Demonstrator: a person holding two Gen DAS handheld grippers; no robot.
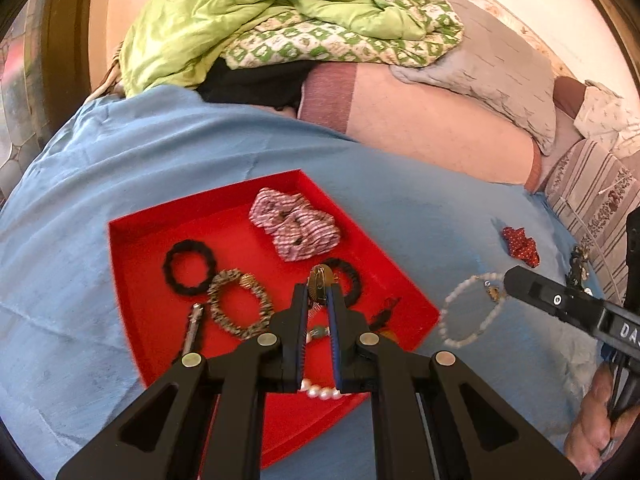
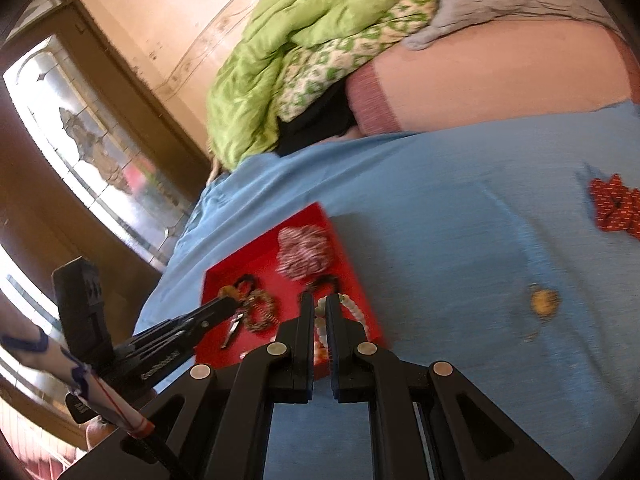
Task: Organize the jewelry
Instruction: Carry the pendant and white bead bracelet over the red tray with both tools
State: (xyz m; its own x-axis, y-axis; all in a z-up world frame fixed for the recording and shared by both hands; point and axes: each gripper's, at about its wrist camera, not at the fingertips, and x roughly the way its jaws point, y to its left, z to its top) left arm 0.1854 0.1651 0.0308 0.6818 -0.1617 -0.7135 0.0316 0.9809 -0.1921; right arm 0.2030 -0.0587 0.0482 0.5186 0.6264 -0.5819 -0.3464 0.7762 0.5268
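Two tools are at work over the bed's blue sheet, each clamped shut on a piece so it can be carried to the shallow red square tray. At six o'clock over the tray, the left tool pinches a small gold oval clip, a strand of white pearls trailing beneath. Off the tray at three o'clock, the right tool grips a pale beaded bracelet, a loose ring of milky beads with a little gold charm. Already gathered inside are a black hair tie and a striped pink scrunchie; a red patterned scrunchie waits outside.
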